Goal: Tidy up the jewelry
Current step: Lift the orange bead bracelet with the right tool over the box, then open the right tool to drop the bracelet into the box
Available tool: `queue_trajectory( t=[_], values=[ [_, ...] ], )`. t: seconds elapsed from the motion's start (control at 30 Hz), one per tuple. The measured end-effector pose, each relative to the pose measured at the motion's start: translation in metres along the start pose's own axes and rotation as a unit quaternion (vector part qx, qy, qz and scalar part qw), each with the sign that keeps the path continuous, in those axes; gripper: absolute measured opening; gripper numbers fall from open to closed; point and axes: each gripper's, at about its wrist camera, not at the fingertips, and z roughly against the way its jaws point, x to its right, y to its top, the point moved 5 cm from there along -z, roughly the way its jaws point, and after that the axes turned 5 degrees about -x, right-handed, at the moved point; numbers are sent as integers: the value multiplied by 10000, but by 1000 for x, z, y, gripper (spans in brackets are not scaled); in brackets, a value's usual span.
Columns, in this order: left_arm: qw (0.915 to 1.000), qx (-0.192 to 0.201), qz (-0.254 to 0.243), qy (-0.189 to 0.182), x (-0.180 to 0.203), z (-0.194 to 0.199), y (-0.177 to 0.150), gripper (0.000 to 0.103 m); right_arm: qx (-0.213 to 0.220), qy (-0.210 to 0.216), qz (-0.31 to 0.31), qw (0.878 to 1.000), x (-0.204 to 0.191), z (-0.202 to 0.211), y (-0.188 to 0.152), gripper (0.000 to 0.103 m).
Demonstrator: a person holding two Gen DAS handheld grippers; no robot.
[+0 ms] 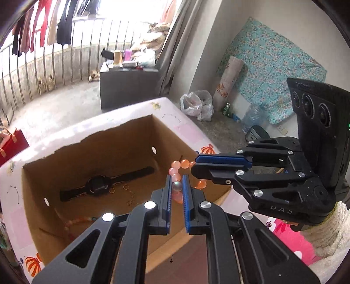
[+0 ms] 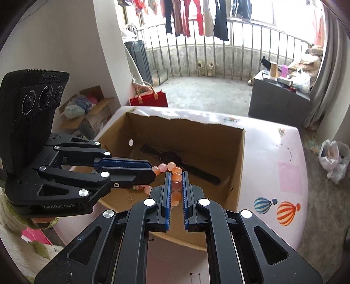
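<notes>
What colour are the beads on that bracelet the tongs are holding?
The bead bracelet is translucent orange-pink, with one silvery-grey bead; the left wrist view shows it best.

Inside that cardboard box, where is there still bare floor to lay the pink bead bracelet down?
Both the left gripper and right gripper pinch the bead bracelet above the cardboard box. Bare floor lies between the black watch and the far wall. Crowded: small rings beside the watch, and another bead string nearer.

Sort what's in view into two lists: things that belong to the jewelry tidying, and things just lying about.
Belongs to the job:
- bead bracelet, gripped by both the left tongs and the right tongs
- cardboard box
- watch in the box
- small rings in the box

Just lying about:
- red bag
- plastic bags
- hanging clothes
</notes>
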Motion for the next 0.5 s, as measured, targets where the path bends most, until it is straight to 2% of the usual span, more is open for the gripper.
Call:
queue_trajectory(
  t=[0.2,0.4,0.5],
  values=[
    [9948,-828,544,-254,-34,-56,14,9,-754,-119,46,9971,34,-46,5,7],
    [9871,-1354,778,-364,-46,-87,22,9,-1132,-296,279,9927,43,-64,8,8],
    [9824,-1622,880,-292,-48,-101,22,9,-1280,-315,297,9908,45,-68,8,7]
  ],
)
